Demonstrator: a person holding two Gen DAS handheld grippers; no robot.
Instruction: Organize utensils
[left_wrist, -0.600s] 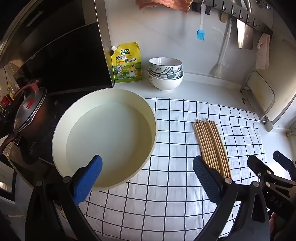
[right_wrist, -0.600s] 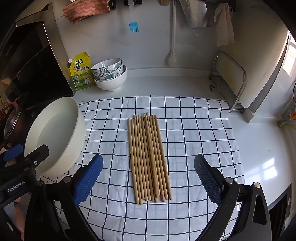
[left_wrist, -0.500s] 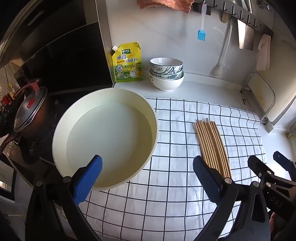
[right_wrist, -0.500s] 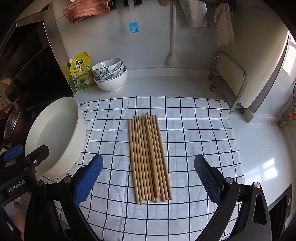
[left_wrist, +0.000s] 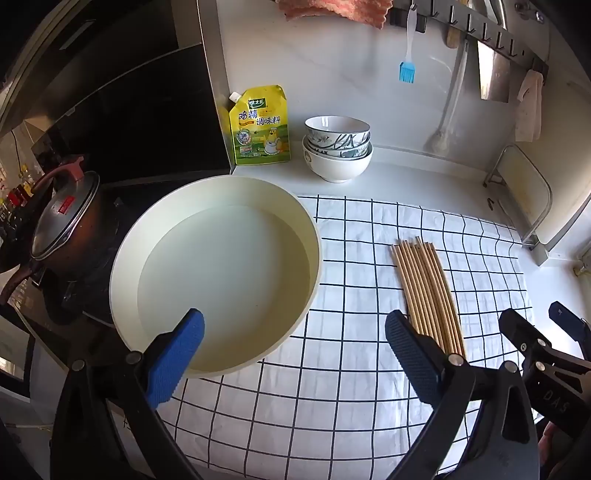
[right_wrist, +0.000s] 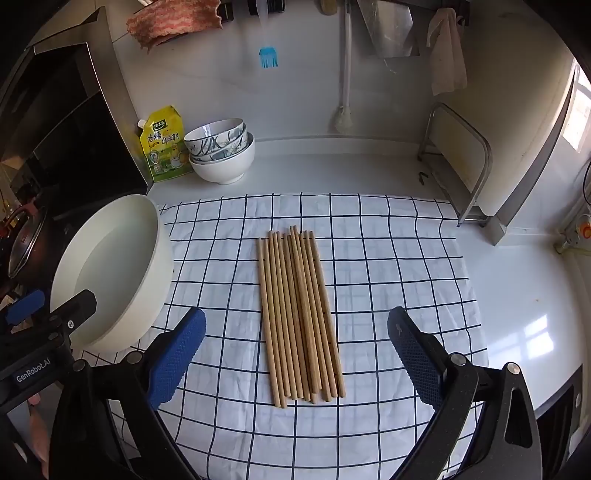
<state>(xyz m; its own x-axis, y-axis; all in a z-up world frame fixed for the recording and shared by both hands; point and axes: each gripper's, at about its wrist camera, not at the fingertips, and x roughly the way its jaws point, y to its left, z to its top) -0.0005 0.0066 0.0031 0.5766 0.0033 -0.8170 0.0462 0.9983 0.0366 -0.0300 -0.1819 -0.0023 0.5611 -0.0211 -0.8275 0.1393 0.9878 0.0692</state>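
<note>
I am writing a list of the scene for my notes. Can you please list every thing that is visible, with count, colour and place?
chopsticks: about ten, wooden, side by side on cloth centre
checked cloth: one, white with dark lines, on counter
basin: one, cream, cloth's left edge
bowls: three stacked, white and patterned, by back wall
pouch: one, yellow-green, left of bowls
brush: one, blue, hanging on wall
pot: one, dark, lidded, far left
left tongs: open, blue pads
right tongs: open, above chopsticks

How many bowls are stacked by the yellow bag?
3 bowls, stacked: a plain white one at the bottom and two patterned ones nested inside it, right of the yellow bag by the wall. More could be hidden inside.
</note>
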